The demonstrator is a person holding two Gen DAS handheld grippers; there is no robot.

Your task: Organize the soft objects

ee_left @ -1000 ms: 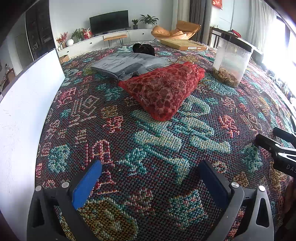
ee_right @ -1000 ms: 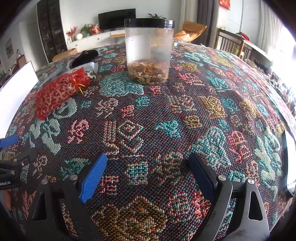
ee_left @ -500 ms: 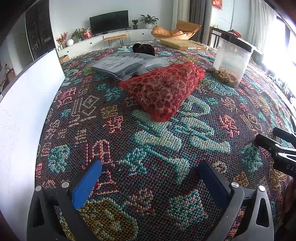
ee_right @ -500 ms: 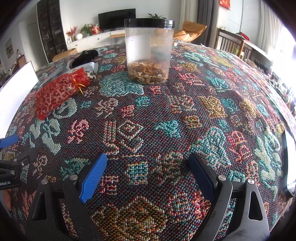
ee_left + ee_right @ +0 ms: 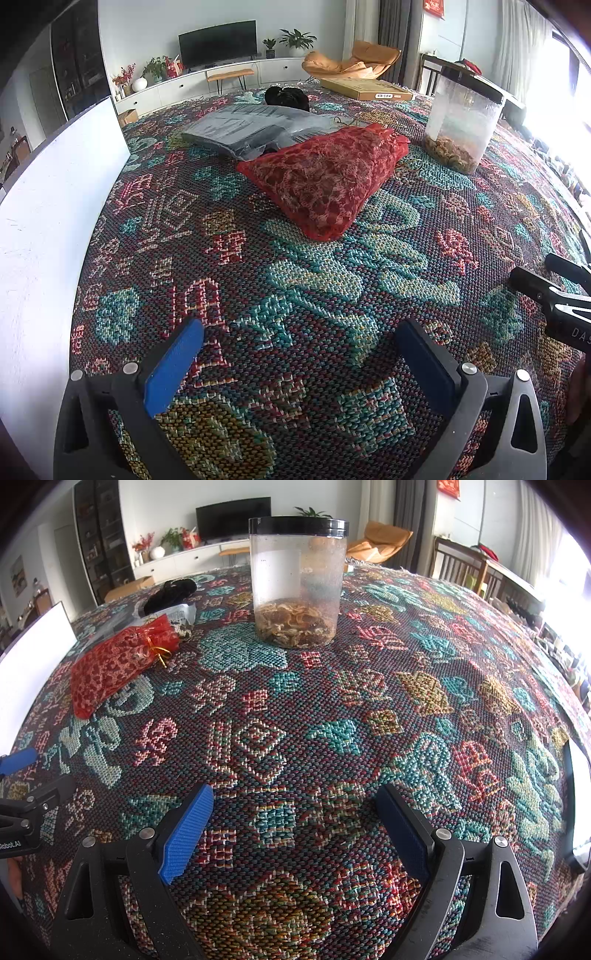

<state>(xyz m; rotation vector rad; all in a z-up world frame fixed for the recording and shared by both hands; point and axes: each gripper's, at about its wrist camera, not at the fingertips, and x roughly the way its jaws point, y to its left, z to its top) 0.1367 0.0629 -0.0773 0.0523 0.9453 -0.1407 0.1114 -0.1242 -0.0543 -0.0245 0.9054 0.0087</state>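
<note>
A red mesh drawstring pouch [image 5: 327, 179] lies on the patterned tablecloth [image 5: 258, 280], well ahead of my left gripper [image 5: 301, 354], which is open and empty. The same red pouch [image 5: 118, 662] shows at the left in the right wrist view, its gold cord toward the jar. Behind it lies a grey plastic-wrapped package [image 5: 251, 129] and a black soft item [image 5: 286, 98]. My right gripper [image 5: 295, 823] is open and empty, low over the cloth [image 5: 332, 709], facing a clear jar [image 5: 297, 579] with a black lid and dried pieces at its bottom.
A white board [image 5: 44, 221] stands along the table's left edge. A flat cardboard box [image 5: 365, 88] lies at the far side. The clear jar [image 5: 461, 125] stands right of the pouch. Part of the right gripper [image 5: 554, 295] shows at the right edge.
</note>
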